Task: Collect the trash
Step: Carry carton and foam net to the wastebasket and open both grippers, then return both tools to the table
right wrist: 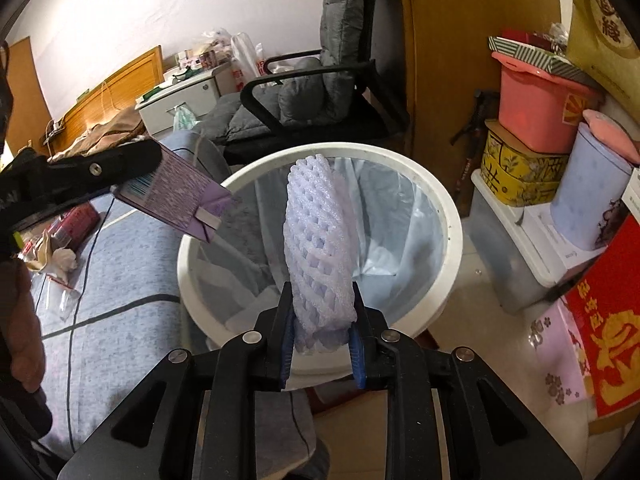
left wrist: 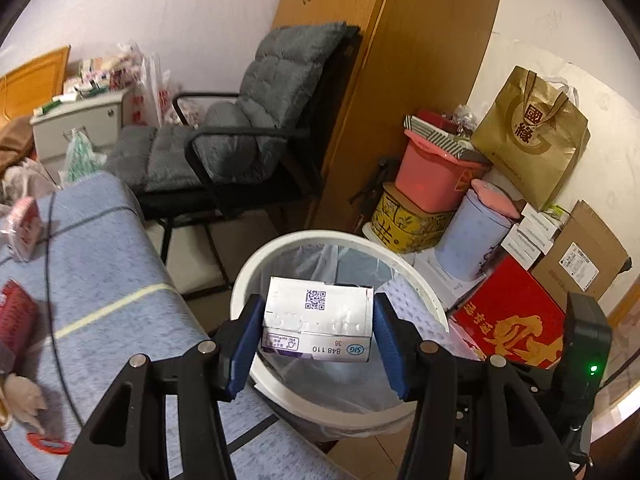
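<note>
My left gripper (left wrist: 316, 320) is shut on a purple and white drink carton (left wrist: 320, 320) and holds it over the white trash bin (left wrist: 424, 284), which is lined with a clear bag. In the right wrist view the carton (right wrist: 176, 196) and the left gripper (right wrist: 132, 184) hang over the bin's left rim. My right gripper (right wrist: 320, 316) is shut on a white foam fruit net (right wrist: 316, 248) that stands upright above the bin (right wrist: 448, 216).
A bed with a blue-grey cover (left wrist: 100, 264) lies to the left, with wrappers and scraps (right wrist: 56, 256) on it. A black chair with a grey cushion (left wrist: 248, 136) stands behind the bin. Boxes, a pink tub (left wrist: 436, 172) and a red box (left wrist: 512, 316) are stacked on the right.
</note>
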`<state>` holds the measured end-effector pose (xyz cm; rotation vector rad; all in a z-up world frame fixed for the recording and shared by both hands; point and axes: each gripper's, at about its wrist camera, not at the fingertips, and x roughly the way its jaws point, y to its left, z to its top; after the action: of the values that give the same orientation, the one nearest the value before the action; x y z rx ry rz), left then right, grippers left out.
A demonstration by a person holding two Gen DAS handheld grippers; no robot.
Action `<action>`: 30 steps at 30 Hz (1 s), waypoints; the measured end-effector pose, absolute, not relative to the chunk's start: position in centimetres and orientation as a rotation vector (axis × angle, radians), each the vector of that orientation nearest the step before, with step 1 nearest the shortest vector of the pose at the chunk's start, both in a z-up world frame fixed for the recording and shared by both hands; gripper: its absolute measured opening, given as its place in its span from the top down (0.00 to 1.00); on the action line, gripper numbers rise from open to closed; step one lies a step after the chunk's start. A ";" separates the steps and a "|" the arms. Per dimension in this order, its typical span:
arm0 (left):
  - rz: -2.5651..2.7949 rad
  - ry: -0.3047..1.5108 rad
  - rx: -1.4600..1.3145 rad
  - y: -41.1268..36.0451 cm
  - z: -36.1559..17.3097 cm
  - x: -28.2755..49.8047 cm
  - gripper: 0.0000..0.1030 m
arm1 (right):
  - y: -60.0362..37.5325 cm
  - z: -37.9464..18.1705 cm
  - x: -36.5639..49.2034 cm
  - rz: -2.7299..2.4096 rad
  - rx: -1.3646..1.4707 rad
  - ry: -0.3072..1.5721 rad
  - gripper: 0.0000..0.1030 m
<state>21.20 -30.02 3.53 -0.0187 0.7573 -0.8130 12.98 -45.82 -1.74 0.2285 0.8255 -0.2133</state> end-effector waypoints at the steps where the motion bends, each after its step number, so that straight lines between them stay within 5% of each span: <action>1: -0.817 0.767 -0.021 -30.1 3.2 21.4 0.45 | -45.9 -1.9 13.1 -0.216 0.228 0.828 0.72; 5: -0.802 0.782 -0.031 -30.2 2.3 21.6 0.37 | -46.1 -2.0 13.0 -0.219 0.244 0.811 0.44; 9: -0.795 0.781 -0.035 -30.0 2.1 21.7 0.30 | -46.2 -2.0 12.9 -0.228 0.258 0.804 0.44; 30: -0.576 0.686 -0.054 -18.1 4.6 15.5 0.30 | -37.8 2.1 9.5 -0.069 0.211 0.713 0.44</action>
<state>15.55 -18.12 4.65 -0.0539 0.6862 -0.5764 9.47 -37.78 2.06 0.2111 0.7127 -0.0686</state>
